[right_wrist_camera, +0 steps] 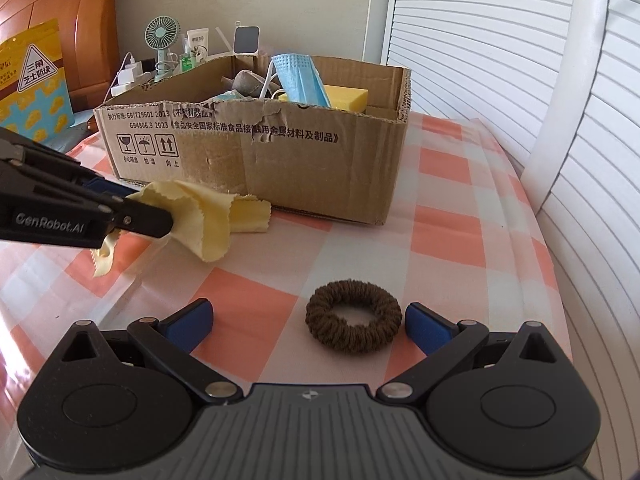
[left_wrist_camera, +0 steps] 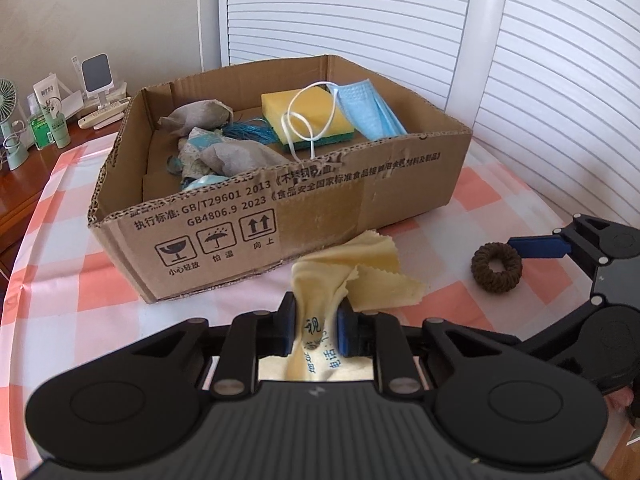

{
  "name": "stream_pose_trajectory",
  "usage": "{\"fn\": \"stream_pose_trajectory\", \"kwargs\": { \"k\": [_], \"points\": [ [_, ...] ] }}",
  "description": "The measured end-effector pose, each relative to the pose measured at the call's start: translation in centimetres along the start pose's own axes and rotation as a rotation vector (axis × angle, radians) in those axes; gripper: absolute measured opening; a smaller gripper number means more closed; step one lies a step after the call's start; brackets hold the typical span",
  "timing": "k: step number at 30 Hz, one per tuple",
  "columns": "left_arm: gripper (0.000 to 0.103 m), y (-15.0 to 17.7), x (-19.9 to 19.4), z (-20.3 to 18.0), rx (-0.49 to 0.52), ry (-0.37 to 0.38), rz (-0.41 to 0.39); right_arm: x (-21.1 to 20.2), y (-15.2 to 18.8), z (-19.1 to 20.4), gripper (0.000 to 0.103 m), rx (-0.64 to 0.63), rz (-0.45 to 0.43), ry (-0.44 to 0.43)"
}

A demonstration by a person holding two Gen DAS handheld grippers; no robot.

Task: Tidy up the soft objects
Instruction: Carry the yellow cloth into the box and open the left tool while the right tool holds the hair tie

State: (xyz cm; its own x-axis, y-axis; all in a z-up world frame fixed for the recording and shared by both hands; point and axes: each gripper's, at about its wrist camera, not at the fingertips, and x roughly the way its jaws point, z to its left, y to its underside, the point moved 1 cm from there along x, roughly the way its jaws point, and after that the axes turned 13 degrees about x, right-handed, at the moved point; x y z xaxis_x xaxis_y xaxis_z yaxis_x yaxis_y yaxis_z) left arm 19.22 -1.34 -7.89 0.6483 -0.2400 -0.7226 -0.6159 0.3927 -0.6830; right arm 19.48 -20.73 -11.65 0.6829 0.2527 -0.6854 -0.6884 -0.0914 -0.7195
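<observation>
My left gripper is shut on a pale yellow cloth, pinched between its blue pads just in front of the cardboard box. In the right wrist view the same cloth hangs from the left gripper a little above the tablecloth. My right gripper stands open, its pads on either side of a brown knitted hair tie that lies flat on the table. In the left wrist view the hair tie lies by the right gripper's blue pad. The box holds a yellow sponge, a blue face mask and grey pouches.
A pink and white checked tablecloth covers the table. Behind the box stand a small green fan, bottles and chargers. White slatted doors and a white curved rail close the right side. A yellow snack bag leans far left.
</observation>
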Motion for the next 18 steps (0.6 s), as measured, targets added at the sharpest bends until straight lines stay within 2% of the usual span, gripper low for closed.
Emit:
{"fn": "stream_pose_trajectory", "kwargs": {
  "k": [3, 9, 11, 18],
  "points": [
    [0.018, 0.0, -0.1, 0.0, -0.001, 0.002, -0.004, 0.2, -0.4, 0.0, 0.097, 0.004, -0.005, 0.010],
    [0.018, 0.0, -0.1, 0.0, 0.002, 0.004, -0.007, -0.3, -0.8, -0.5, 0.066, 0.027, -0.018, 0.044],
    [0.018, 0.1, -0.2, 0.0, 0.003, 0.003, -0.007, -0.6, -0.8, -0.7, 0.051, 0.030, -0.022, 0.053],
    [0.018, 0.0, -1.0, -0.1, 0.019, 0.016, -0.013, -1.6, -1.0, -1.3, 0.048, 0.057, -0.033, 0.046]
  ]
}}
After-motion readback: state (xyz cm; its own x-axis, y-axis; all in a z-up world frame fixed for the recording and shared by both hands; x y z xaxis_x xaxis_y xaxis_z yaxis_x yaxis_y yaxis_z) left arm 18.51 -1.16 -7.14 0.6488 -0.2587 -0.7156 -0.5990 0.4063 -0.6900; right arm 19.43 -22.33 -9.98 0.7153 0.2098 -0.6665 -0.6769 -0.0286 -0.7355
